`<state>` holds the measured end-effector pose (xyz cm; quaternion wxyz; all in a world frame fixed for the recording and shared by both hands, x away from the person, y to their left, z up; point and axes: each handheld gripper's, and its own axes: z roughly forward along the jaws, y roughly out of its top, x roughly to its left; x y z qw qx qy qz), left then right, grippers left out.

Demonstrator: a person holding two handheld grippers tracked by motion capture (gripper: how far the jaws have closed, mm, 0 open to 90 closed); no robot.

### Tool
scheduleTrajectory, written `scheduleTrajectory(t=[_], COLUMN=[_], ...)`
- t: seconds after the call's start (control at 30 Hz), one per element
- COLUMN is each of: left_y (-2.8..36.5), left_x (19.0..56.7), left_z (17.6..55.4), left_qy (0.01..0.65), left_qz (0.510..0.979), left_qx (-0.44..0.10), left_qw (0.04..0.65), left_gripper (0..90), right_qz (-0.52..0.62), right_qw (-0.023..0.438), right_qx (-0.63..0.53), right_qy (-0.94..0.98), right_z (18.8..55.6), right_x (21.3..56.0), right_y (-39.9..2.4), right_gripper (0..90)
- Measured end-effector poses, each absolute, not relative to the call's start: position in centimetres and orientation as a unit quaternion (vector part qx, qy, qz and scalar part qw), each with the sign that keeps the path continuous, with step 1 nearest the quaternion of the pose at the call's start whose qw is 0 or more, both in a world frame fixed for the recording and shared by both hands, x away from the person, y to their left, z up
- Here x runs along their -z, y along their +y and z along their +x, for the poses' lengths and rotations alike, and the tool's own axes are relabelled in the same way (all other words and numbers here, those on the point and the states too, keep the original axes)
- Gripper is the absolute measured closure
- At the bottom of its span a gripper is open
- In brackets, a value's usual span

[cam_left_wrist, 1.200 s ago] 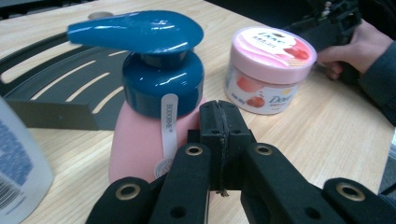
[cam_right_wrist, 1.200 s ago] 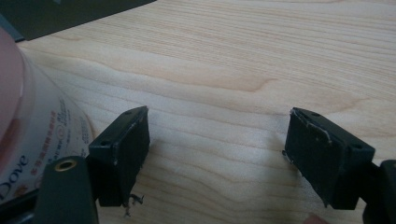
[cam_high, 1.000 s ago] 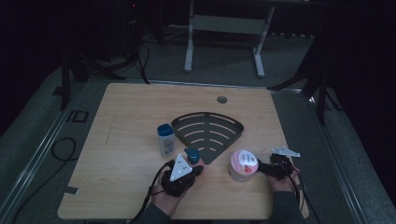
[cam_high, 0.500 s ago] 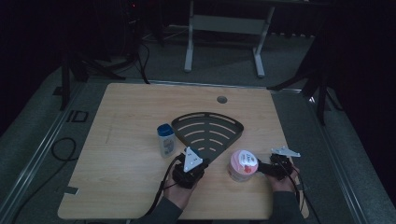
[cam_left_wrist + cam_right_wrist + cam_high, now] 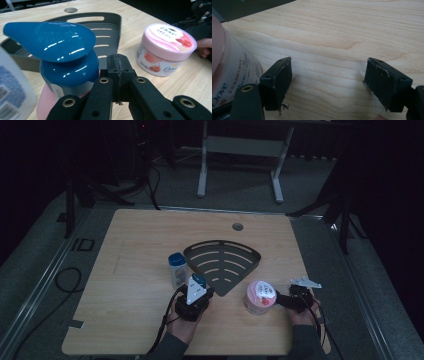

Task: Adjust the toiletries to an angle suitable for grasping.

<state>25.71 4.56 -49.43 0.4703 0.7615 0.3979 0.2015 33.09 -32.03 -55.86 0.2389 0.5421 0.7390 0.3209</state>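
Note:
My left gripper (image 5: 117, 61) is shut, jaws pressed together with nothing between them. Just left of them stands a small pink bottle with a glossy blue flip cap (image 5: 62, 55). In the high view the left gripper (image 5: 200, 289) sits by that blue cap (image 5: 198, 280), near the tray's front tip. A pink Dove jar (image 5: 259, 296) stands on the table right of it. My right gripper (image 5: 327, 75) is open over bare wood, with the Dove jar (image 5: 227, 75) outside its left jaw. In the high view, the right gripper (image 5: 281, 299) points at the jar from the right.
A dark fan-shaped slotted tray (image 5: 222, 262) lies mid-table. A white bottle with a blue cap (image 5: 177, 269) stands at its left edge. A round hole (image 5: 238, 226) is in the table's far side. Cables trail from both grippers toward the front edge.
My left gripper has shifted a little forward toward the tray's tip and the blue-capped bottle. The right gripper and the jar have stayed put.

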Motion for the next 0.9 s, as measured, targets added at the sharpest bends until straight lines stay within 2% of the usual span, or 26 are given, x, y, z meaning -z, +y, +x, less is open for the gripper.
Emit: scheduleTrajectory(t=[0.53,0.87,0.9], left_y=[7.7,7.9,7.5], left_x=[49.5,49.5,49.4], left_z=[27.1,27.0,26.4], left_qy=[0.398,0.391,0.375], left_qz=[0.760,0.761,0.766], left_qx=[-0.209,-0.186,-0.177], left_qw=[0.470,0.484,0.491], left_gripper=[90.0,89.8,89.6], right_qz=[0.541,0.541,0.539], right_qw=[0.238,0.238,0.239], right_qx=[-0.321,-0.321,-0.322], right_qy=[0.740,0.740,0.741], right_z=[33.1,33.1,33.1], right_x=[55.9,55.9,55.8], right_y=[-32.0,-32.0,-32.0], right_gripper=[21.6,21.6,23.3])
